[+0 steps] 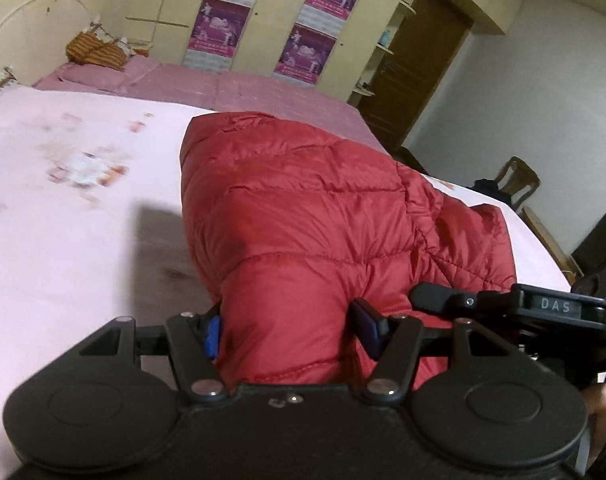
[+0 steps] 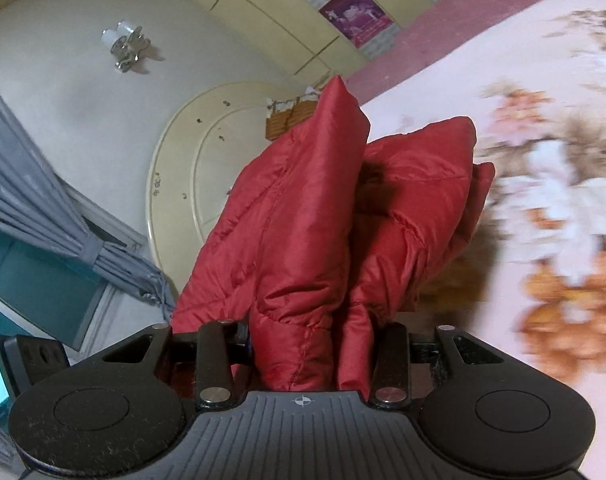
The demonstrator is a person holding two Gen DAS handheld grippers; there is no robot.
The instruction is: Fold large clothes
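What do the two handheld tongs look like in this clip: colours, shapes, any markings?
Both are matte black. The left tongs have two round discs, silver rivets on angled link bars and blue finger pads. The right tongs have the same discs and rivets, plus a ribbed grey top plate with a small compass-like mark; seen from the left wrist, their side reads "DAS". No cables or sleeves are visible.

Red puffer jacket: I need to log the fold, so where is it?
The red puffer jacket is clamped in both tongs, left and right, above the pink bedsheet.

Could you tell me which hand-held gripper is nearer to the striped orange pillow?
Cannot tell: both grip the red jacket. The striped orange pillow lies far beyond the left hand-held gripper and, jacket-hidden, beyond the right hand-held gripper.
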